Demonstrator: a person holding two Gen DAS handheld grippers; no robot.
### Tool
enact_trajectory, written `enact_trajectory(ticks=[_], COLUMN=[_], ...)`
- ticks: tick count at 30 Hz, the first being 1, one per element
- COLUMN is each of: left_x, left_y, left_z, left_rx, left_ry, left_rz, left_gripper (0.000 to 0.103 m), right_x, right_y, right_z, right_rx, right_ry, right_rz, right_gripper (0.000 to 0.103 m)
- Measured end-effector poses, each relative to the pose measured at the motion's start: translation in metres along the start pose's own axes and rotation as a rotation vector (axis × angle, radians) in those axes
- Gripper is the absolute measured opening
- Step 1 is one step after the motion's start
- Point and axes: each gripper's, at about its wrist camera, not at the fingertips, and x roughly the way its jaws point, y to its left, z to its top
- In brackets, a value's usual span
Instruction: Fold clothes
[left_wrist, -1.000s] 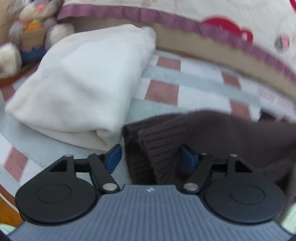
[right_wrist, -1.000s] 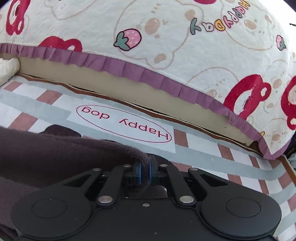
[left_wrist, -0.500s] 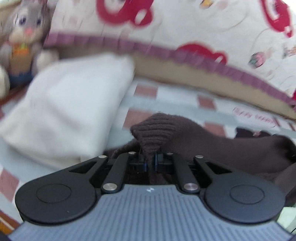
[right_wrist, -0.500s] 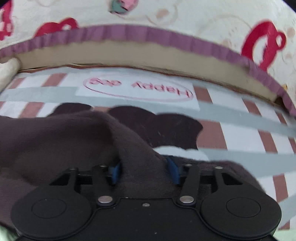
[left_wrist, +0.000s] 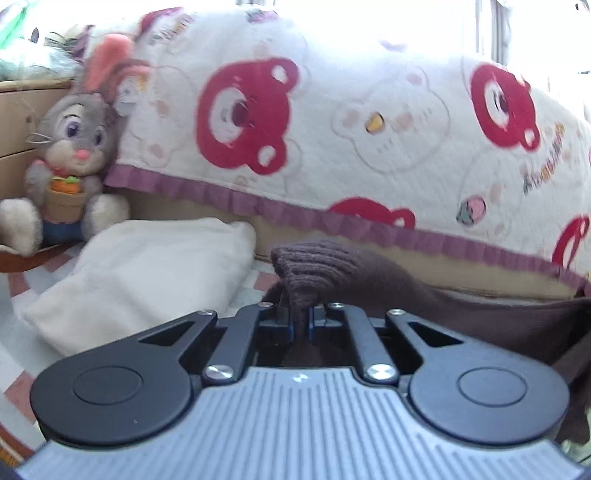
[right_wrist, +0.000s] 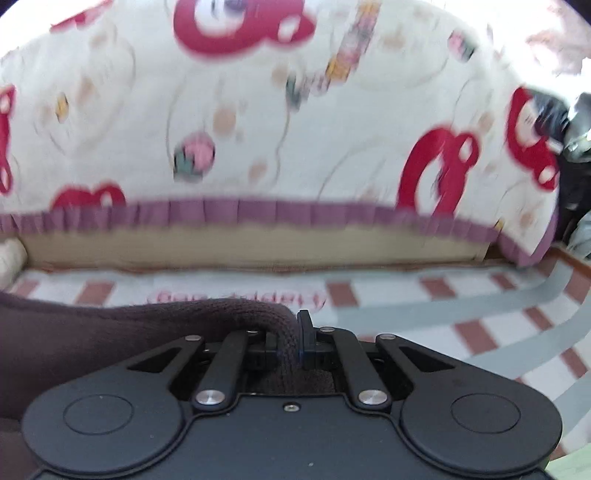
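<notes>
A dark brown knitted garment (left_wrist: 388, 280) hangs between my two grippers, lifted off the checked sheet. My left gripper (left_wrist: 301, 325) is shut on its ribbed hem, which bunches above the jaws. In the right wrist view my right gripper (right_wrist: 291, 343) is shut on another ribbed edge of the same brown garment (right_wrist: 92, 332), which trails off to the left. The lower part of the garment is hidden behind both gripper bodies.
A folded cream garment (left_wrist: 147, 273) lies on the sheet at left. A grey rabbit plush (left_wrist: 70, 162) sits behind it. A bear-print quilt (left_wrist: 332, 129) with a purple frill is piled along the back. The checked sheet (right_wrist: 461, 314) stretches to the right.
Both grippers have closed on the brown garment's edges and lifted it up off the sheet. The right gripper opened half a second ago and has shut again on a ribbed edge.
</notes>
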Motion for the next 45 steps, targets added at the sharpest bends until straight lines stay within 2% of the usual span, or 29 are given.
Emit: enact_trajectory(ticks=[3,6,9,16,21,25,27,30,31,33,35,36,38,39,41,42,45], left_x=[-0.021,-0.043,-0.068,-0.142,-0.194,-0.203,-0.186,-0.137,-0.119,-0.085,-0.049,-0.028,0.021,0.046,0.095,0.114,0.134], left_y=[0.005,0.007,0.001,-0.007,-0.013,-0.013,-0.01,-0.001,0.003,0.008,0.016,0.022,0.03,0.034,0.034,0.036,0.032], left_z=[0.001,0.004,0.007,0.033,0.054,0.061,0.054,0.036,0.032,0.038,0.056,0.069,0.08,0.083,0.07,0.057,0.009], left_rx=[-0.024,-0.064,-0.061,-0.089,-0.093,-0.098,-0.09,-0.09,-0.069,-0.006,0.02,0.011,-0.004,-0.011,-0.039,-0.056,-0.045], left_ry=[-0.042,-0.085,-0.125,-0.236,-0.323,-0.335,-0.287,-0.156,-0.133,-0.131,-0.148,-0.152,-0.116,-0.091,0.021,0.086,0.177], left_rz=[0.011,-0.015,-0.004,0.008,0.008,0.002,0.023,0.054,0.062,0.079,0.079,0.072,0.128,0.167,0.244,0.262,0.218], left_gripper=[0.005,0.005,0.005,0.005,0.005,0.005,0.005,0.005,0.005,0.003,0.003,0.003,0.004,0.008,0.021,0.024,0.028], right_x=[-0.034,-0.062,-0.09,-0.156,-0.198,-0.209,-0.192,-0.144,-0.126,-0.09,-0.046,-0.022,0.036,0.062,0.1,0.109,0.123], right_y=[-0.013,-0.02,-0.027,-0.043,-0.052,-0.055,-0.054,-0.047,-0.043,-0.033,-0.023,-0.019,-0.002,0.006,0.015,0.014,0.005], right_z=[0.004,0.008,0.013,0.023,0.03,0.039,0.039,0.035,0.037,0.053,0.081,0.096,0.116,0.12,0.111,0.103,0.075], right_rx=[0.003,0.023,0.043,0.082,0.07,0.046,0.045,0.022,0.011,-0.003,0.048,0.07,0.032,0.013,0.019,0.062,0.184], right_ry=[-0.066,-0.115,-0.165,-0.278,-0.331,-0.337,-0.275,-0.176,-0.156,-0.123,-0.08,-0.045,0.101,0.18,0.315,0.353,0.445], right_rz=[-0.012,-0.019,-0.025,-0.038,-0.015,0.007,0.028,0.053,0.06,0.082,0.118,0.133,0.167,0.185,0.21,0.204,0.223], right_gripper=[0.007,0.007,0.007,0.007,0.007,0.007,0.007,0.007,0.007,0.007,0.008,0.011,0.022,0.041,0.046,0.047,0.048])
